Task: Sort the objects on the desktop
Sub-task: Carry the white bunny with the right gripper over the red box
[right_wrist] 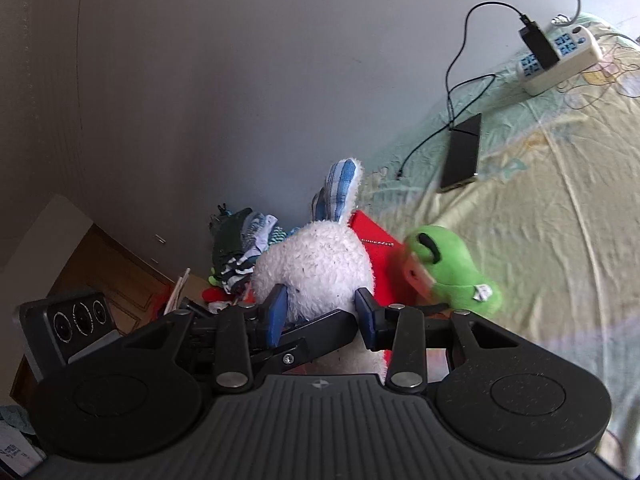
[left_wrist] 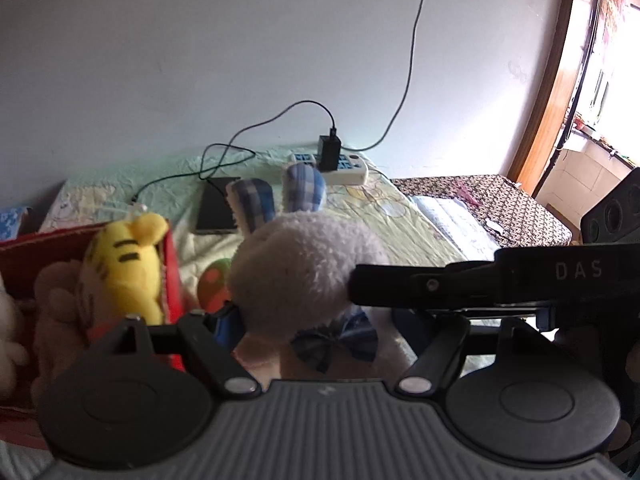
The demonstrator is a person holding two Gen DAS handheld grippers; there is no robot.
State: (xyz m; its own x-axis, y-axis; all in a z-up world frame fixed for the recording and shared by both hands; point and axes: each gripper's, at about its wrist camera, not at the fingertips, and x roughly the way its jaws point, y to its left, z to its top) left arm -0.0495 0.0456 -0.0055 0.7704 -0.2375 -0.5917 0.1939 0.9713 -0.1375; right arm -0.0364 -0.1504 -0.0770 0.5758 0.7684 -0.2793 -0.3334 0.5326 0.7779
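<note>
A white plush rabbit [left_wrist: 304,268] with blue plaid ears and a plaid bow hangs over the bed beside a red box [left_wrist: 174,264]. My right gripper [right_wrist: 320,314] is shut on the rabbit [right_wrist: 316,264], its blue pads pressing both sides of the head. In the left wrist view one black right-gripper finger [left_wrist: 440,284] reaches in from the right onto the rabbit. My left gripper [left_wrist: 386,318] is open, its fingers spread wide around the rabbit's lower body. The box holds a yellow tiger plush [left_wrist: 124,268] and a pinkish plush [left_wrist: 56,300]. A green frog plush [right_wrist: 452,268] lies beside the red box [right_wrist: 376,248].
A black phone [left_wrist: 216,208] lies on the pale green sheet [right_wrist: 540,220] with a cable running to a charger in a white power strip [left_wrist: 340,168]. A pile of clothes [right_wrist: 240,244] sits by the wall. A patterned table [left_wrist: 480,200] stands at the right.
</note>
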